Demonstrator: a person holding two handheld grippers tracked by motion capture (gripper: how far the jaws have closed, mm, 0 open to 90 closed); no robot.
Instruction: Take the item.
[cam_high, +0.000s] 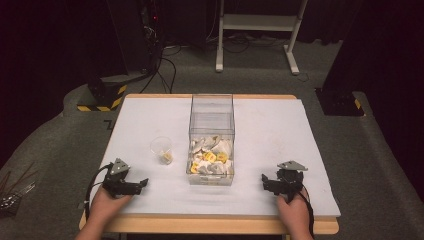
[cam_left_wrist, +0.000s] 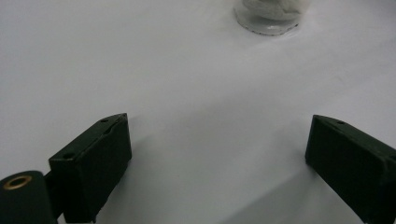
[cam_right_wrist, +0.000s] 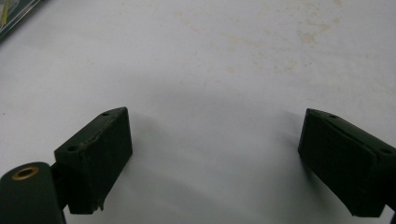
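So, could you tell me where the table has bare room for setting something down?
Free: right of the clear box to the table edge, and left of the small cup. Crowded: the narrow strip between cup and box.

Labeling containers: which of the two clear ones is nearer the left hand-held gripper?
The small clear cup, left of the tall clear box. It stands alone on the white mat just ahead of the left hand-held gripper; the box sits mid-table between both.

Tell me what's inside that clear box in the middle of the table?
The clear box holds a heap of small wrapped packets, white or silvery ones with a few yellow ones among them. Whatever lies under the top layer is covered.
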